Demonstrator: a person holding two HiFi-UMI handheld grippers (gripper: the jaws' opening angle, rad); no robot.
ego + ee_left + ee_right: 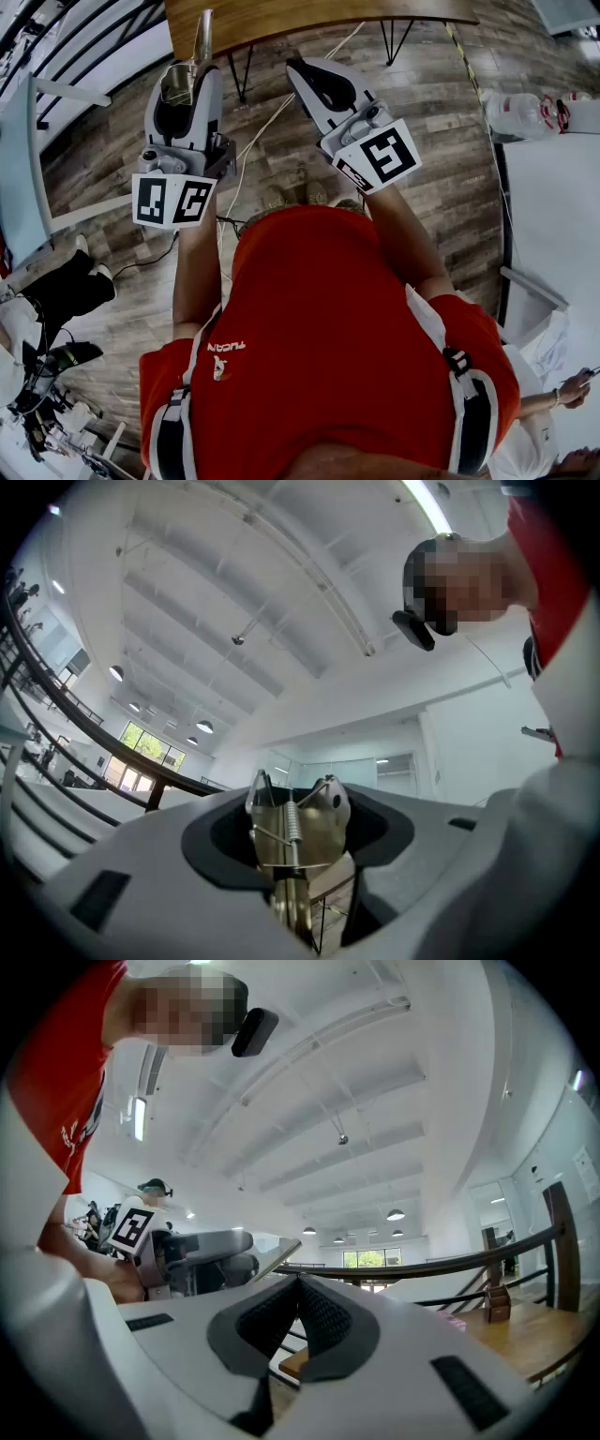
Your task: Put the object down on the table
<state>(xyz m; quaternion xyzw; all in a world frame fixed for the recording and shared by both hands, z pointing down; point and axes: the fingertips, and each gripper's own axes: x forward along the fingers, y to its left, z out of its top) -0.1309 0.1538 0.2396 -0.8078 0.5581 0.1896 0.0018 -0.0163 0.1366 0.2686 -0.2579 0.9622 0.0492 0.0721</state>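
My left gripper (185,89) is shut on a metal spring clamp (201,39), whose flat end sticks out past the jaws toward the wooden table (319,17). In the left gripper view the clamp (295,832), brass-coloured with a coil spring, fills the gap between the dark pads (217,834) and points at the ceiling. My right gripper (300,68) is held beside it to the right, shut with nothing in it; its ribbed fingertips (317,1309) meet in a point. The right gripper view also catches the left gripper (202,1258) with the clamp (272,1260).
Both grippers hang over wood flooring in front of the person's red shirt (328,337). A white cable (246,150) runs across the floor. A water bottle (520,114) lies on a white table (562,206) at the right. Other people's legs (66,291) and an arm (553,394) show at the edges.
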